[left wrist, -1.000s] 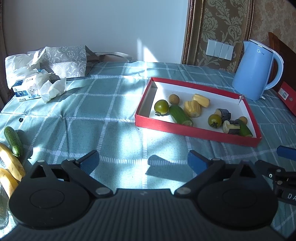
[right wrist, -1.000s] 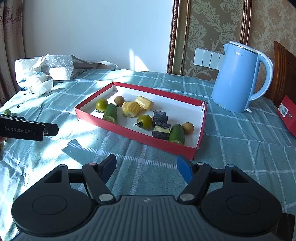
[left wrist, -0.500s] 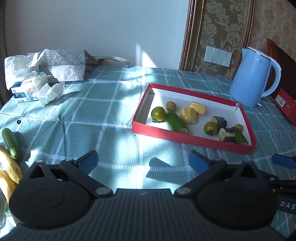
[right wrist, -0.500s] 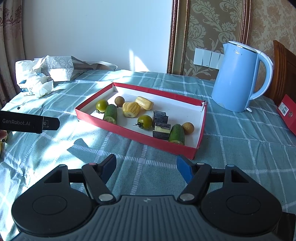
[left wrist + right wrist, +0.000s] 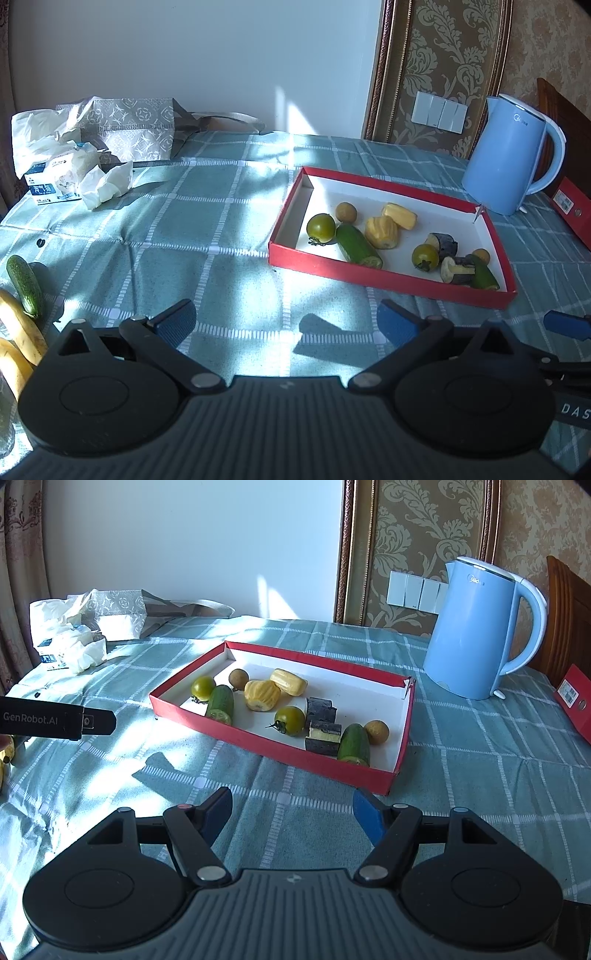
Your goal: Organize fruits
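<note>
Red tray point(image 5: 388, 775) sits centre-right on the checked tablecloth point(image 5: 166, 236), already holding most of the produce: 2 green tomatoes point(image 5: 203, 687), 2 cucumber pieces point(image 5: 221, 705), 2 yellow ridged fruit pieces point(image 5: 261, 695), 2 small round brown fruits point(image 5: 238, 677), dark blocky chunks point(image 5: 320, 710), all loose in one open compartment, some touching.

Still outside the tray: whole cucumber point(image 5: 25, 286) and bananas point(image 5: 18, 332) at lower left edge of left wrist view, well apart from the tray. Probably those go in next, judging by the task.

Left gripper point(image 5: 286, 321): jaws wide apart, nothing btw them, hovering over bare cloth in front of the tray. Right gripper point(image 5: 291, 810): jaws also apart, roughly mid-width, empty, pointed at tray's near corner.

Risks:
- cucumber + bananas lie touching or nearly so; grabbing one could drag or roll the other off the table edge, which looks close there.
- bananas are soft, so a hard pinch bruises them; the curved shape may twist in the grip.
- tray is light card w/ low walls, and a bump from either gripper may shove it toward the blue kettle point(image 5: 476, 635) just beside its far right corner.
- dropping a piece in could knock the round fruits rolling.
- strong sun/shadow patches make edges hard to read.

Far upper left: tissue pack point(image 5: 51, 181) and patterned bag point(image 5: 129, 129), out of the way.
</note>
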A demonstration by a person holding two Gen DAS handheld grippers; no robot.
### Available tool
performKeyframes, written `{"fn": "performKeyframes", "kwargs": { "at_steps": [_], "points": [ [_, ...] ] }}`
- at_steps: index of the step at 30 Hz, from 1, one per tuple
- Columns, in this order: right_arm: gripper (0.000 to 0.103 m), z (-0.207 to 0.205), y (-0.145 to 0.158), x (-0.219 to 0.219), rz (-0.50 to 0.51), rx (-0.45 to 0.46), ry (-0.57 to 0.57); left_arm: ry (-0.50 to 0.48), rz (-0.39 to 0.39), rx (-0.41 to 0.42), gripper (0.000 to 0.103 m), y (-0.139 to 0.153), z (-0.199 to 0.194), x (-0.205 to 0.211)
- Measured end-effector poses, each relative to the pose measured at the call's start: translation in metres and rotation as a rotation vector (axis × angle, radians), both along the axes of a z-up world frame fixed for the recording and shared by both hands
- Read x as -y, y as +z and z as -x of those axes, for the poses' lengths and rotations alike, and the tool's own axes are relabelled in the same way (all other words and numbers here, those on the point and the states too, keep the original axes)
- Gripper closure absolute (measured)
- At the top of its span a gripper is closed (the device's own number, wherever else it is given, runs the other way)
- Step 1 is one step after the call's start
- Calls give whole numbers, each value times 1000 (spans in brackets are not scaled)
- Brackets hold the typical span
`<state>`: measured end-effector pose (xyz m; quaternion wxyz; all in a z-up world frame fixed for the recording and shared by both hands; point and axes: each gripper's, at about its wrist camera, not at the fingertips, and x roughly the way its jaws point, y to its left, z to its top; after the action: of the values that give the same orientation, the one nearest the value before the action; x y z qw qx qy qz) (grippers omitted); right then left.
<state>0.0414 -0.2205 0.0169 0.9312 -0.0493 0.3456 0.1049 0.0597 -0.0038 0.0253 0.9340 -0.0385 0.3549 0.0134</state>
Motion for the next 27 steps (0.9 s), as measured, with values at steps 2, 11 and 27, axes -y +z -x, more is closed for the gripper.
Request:
{"fn": "performKeyframes", "kwargs": {
  "at_steps": [2,11,27],
  "points": [
    [31,0,0,0,-1,0,-1,4,2,-1,0,0,0,0],
    [31,0,0,1,-3,-1,-2,3,-2,-3,0,0,1,1],
    [31,1,-3,0,-3,-10,0,22,29,-11,0,-1,0,-3]
  ]
}}
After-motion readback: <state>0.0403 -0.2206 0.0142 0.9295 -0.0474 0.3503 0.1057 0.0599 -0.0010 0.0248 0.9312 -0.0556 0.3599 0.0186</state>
